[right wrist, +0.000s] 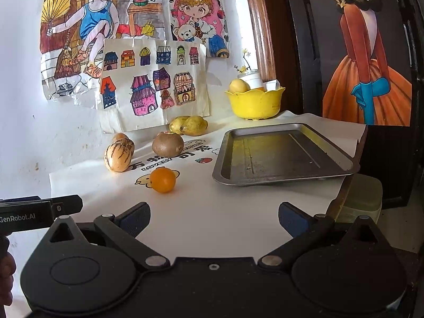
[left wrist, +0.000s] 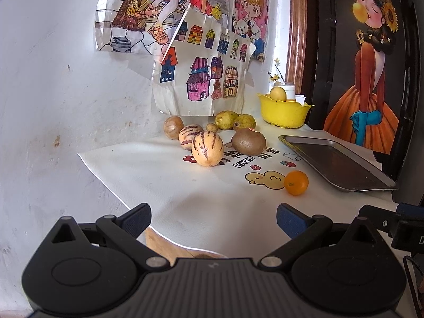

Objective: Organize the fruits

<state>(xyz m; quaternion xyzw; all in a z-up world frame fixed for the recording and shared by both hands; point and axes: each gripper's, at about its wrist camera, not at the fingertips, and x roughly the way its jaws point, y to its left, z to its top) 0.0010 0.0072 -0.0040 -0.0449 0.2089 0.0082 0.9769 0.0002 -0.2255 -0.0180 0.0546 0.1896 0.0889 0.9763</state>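
Note:
Fruits lie on a white printed cloth. A small orange lies nearest. Behind it are striped pepino melons, a brown kiwi and two yellow-green pears. An empty metal tray lies to the right. A yellow bowl at the back holds a yellow fruit. My left gripper and my right gripper are both open and empty, over the cloth's front part.
A white wall with coloured drawings stands behind the fruits. A dark door with a painted girl is at the right. The cloth's left edge hangs over a wooden table edge. The left gripper's body shows in the right view.

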